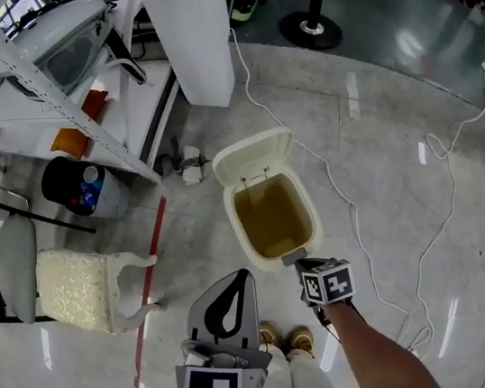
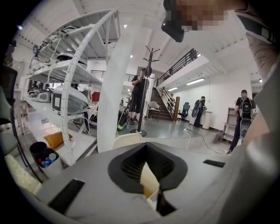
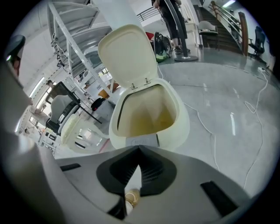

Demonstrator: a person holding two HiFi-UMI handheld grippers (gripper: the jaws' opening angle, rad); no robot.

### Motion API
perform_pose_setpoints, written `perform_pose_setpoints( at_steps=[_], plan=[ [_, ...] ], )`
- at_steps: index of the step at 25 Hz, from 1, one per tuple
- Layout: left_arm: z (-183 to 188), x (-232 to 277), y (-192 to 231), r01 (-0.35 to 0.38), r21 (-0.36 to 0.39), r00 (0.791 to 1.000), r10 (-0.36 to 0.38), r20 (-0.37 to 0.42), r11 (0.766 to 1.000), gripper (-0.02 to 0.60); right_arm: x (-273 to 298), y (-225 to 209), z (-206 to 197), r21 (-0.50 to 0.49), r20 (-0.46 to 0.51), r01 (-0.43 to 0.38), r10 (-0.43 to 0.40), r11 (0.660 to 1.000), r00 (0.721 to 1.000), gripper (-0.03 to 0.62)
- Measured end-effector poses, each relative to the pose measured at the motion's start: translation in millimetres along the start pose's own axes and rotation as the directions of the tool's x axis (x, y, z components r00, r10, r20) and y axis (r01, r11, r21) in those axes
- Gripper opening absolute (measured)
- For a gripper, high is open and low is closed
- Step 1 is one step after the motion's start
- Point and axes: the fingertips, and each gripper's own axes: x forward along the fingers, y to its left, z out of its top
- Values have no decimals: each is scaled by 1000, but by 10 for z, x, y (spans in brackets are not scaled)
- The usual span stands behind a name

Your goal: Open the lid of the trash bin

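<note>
A cream trash bin [image 1: 238, 228] stands on the floor with its lid [image 1: 251, 157] swung up and back, showing a yellowish inside. In the right gripper view the lid [image 3: 127, 51] stands upright behind the open bin [image 3: 185, 117]. My right gripper [image 1: 302, 264] is shut, its tips touching a grey tab [image 3: 142, 141] at the bin's near rim. My left gripper [image 1: 240, 276] is shut and holds nothing, just left of the bin's near edge. Part of the lid [image 2: 127, 141] shows past the left jaws.
A cushioned chair [image 1: 73, 287] stands at the left, with a black bucket of bottles [image 1: 76, 185] and a white shelving rack [image 1: 41, 76] behind it. A white column [image 1: 190, 32] rises behind the bin. A white cable [image 1: 351, 206] trails along the floor to its right. A red floor line [image 1: 145, 291] runs at the left.
</note>
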Motion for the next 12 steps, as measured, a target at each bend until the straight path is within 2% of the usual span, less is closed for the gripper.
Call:
perform_pose_setpoints(
  at_steps=[6, 8, 12],
  plan=[
    [116, -95, 19, -6, -11, 1000, 6, 15, 1000, -14, -244, 113, 75, -6, 11, 6, -5, 1000, 1000, 21],
    [207, -115, 40, -16, -12, 999, 17, 49, 1000, -14, -413, 194, 216, -15, 41, -1, 2, 1000, 999, 21],
    [439, -240, -75, -6, -18, 999, 6, 51, 1000, -14, -881, 346, 495, 0, 112, -16, 16, 1000, 994, 21]
  ],
)
